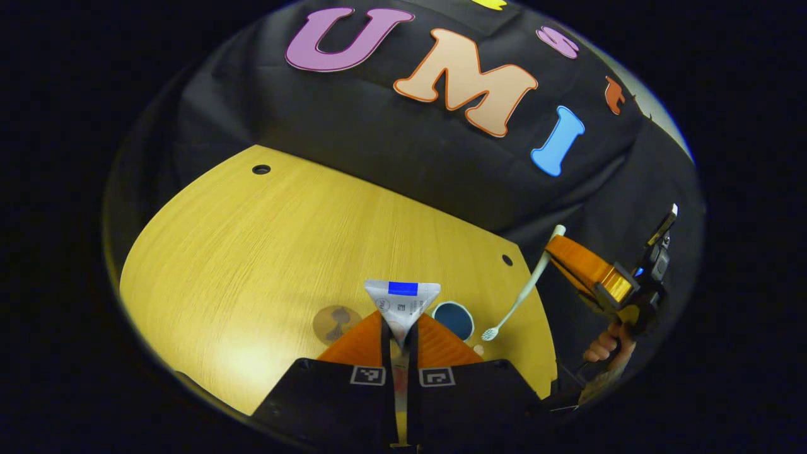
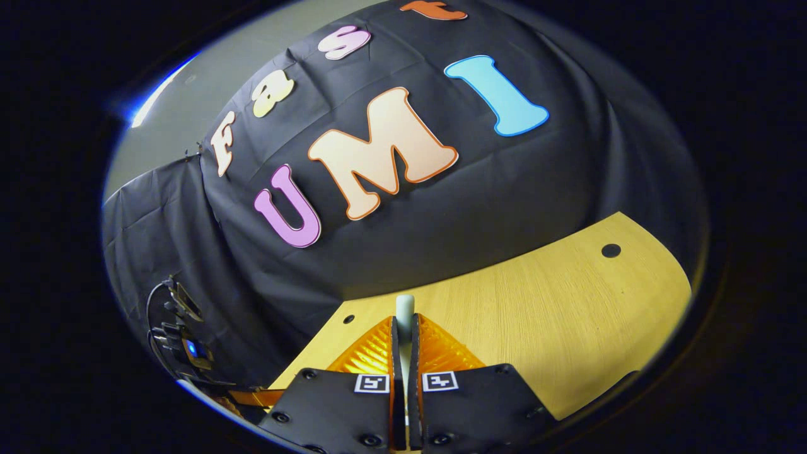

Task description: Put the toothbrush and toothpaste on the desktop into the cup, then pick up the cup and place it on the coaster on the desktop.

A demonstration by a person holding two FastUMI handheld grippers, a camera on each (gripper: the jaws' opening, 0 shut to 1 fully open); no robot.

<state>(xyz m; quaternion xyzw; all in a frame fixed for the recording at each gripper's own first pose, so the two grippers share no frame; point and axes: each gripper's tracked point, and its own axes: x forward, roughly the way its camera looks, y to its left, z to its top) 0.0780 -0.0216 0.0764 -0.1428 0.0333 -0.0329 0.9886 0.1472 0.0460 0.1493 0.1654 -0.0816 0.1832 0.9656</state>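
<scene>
Fingers on the left gripper (image 1: 398, 337) are pinched on the toothpaste (image 1: 402, 304), crimped end up, hanging right above the cup (image 1: 453, 319) and beside the coaster (image 1: 335, 323) on the tabletop (image 1: 252, 252), probably lined up for the drop. The right gripper (image 2: 403, 343) fingers clamp the toothbrush (image 1: 522, 293), bristles down near the cup, so it likely goes in next. The tube's print is too small to read.

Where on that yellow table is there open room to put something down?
The wooden yellow tabletop lies bare from the round brown coaster back to the black cloth wall. It is crowded near the front: the coaster, dark blue cup, the left tongs' white toothpaste tube, and the white toothbrush overhead.
</scene>
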